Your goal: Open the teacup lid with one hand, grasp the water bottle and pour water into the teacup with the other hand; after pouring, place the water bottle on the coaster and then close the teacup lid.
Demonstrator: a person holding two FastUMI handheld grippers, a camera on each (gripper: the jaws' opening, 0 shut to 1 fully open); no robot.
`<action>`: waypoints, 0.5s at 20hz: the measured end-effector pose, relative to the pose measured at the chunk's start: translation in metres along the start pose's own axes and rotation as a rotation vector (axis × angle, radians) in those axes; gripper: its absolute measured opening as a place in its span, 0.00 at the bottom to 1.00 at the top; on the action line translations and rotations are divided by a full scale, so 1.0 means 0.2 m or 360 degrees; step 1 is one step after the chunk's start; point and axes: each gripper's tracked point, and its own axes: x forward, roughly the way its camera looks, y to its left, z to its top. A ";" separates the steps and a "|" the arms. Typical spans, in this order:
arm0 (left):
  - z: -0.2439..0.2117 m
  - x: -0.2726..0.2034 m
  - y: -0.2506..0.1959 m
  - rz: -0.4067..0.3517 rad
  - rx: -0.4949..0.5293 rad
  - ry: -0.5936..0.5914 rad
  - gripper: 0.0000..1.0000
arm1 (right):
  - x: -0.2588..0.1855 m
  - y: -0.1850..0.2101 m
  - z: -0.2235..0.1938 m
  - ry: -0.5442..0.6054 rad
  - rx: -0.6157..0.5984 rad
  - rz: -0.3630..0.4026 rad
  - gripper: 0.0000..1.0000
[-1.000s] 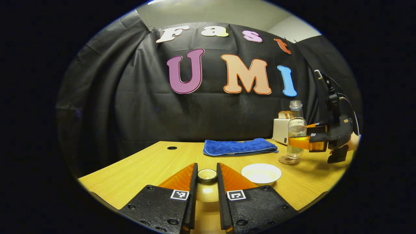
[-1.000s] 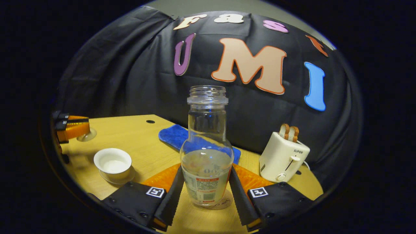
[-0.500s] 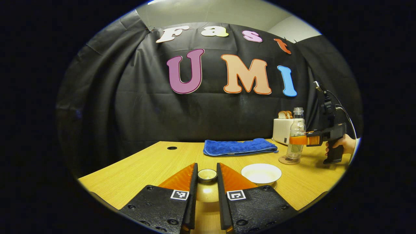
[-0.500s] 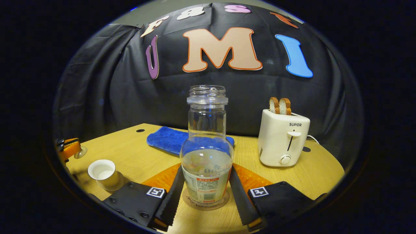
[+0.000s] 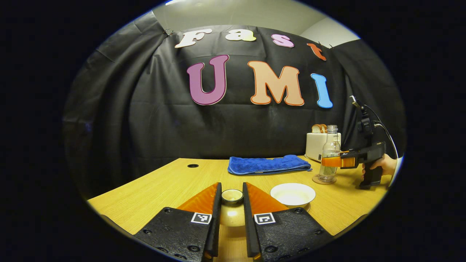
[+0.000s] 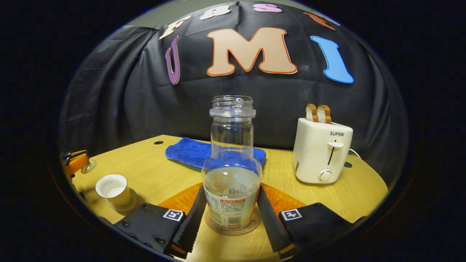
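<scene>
My left gripper (image 5: 232, 190) is shut on the teacup lid (image 5: 231, 214), pinching its knob above the table's near edge. The open white teacup (image 5: 292, 194) stands just to its right on a saucer. In the right gripper view my right gripper (image 6: 232, 193) is shut on the clear water bottle (image 6: 232, 171), which is upright, uncapped and part full. The bottle's base rests on the round coaster (image 6: 251, 228). The left gripper view has the bottle (image 5: 328, 151) at far right, held by the right gripper (image 5: 336, 161) and a hand (image 5: 386, 164). The teacup (image 6: 111, 188) sits to the bottle's left.
A folded blue towel (image 5: 268, 164) lies at the back of the wooden table (image 5: 164, 185). A white toaster (image 6: 322, 153) holding two bread slices stands right of the bottle. A cable hole (image 5: 192, 166) is at back left.
The right gripper has lowered the bottle from the air onto the coaster and levelled out. The left gripper and lid have not moved.
</scene>
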 end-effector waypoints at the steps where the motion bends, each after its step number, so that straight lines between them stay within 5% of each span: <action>1: 0.00 0.00 0.00 0.0001 0.0000 0.0001 0.28 | 0.00 0.00 0.00 -0.0001 -0.0005 0.0003 0.83; 10: 0.00 0.00 0.00 0.0002 0.0000 0.0002 0.28 | -0.05 0.00 -0.04 0.0001 -0.0004 0.0006 0.88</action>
